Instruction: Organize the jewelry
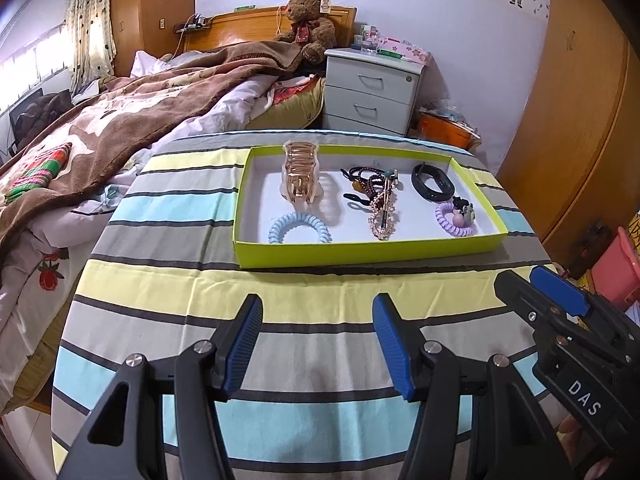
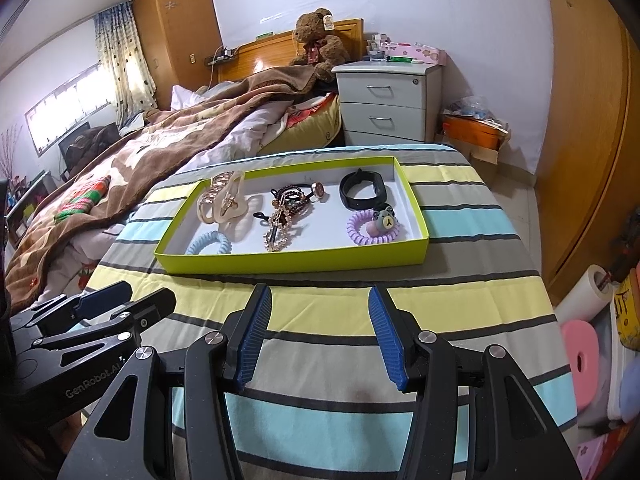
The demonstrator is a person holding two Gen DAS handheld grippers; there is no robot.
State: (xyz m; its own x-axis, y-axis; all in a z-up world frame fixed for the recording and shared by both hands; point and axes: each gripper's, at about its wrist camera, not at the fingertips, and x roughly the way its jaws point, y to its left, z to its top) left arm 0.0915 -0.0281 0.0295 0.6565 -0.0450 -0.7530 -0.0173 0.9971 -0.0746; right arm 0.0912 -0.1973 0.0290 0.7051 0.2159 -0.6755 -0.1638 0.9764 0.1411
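- At the far left, a rumpled bed (image 1: 120, 120) under a brown blanket (image 2: 132, 160) is seen beside the table.
- The table is covered by a striped cloth (image 1: 180, 280) in yellow, grey and light blue bands.
- The left gripper (image 1: 318, 340) is held low over the near part of the cloth; its blue-padded fingers (image 1: 244, 344) are spread wide apart and nothing is gripped between them.
- A lime-green tray (image 1: 360, 252) is set on the cloth, well ahead of both grippers.
- Inside it, at the left, a rose-gold claw clip (image 1: 300, 176) is standing up, with a light blue coil hair tie (image 1: 298, 232) lying just in front of it near the tray's front wall.
- In the middle of the tray, a tangle of dark bands and beaded pieces (image 1: 376, 188) is piled together; the single pieces cannot be told apart.
- Further right, a black wristband (image 1: 432, 184) is lying at the back, and a purple coil hair tie (image 2: 370, 230) with a small bear charm (image 2: 386, 218) is placed before it.
- The right gripper (image 2: 320, 336) is hovering over the near cloth, beside the left one; its fingers (image 2: 386, 340) are likewise parted wide and empty.
- Behind the table, a grey bedside cabinet (image 2: 388, 104) and a teddy bear (image 2: 316, 40) are visible.
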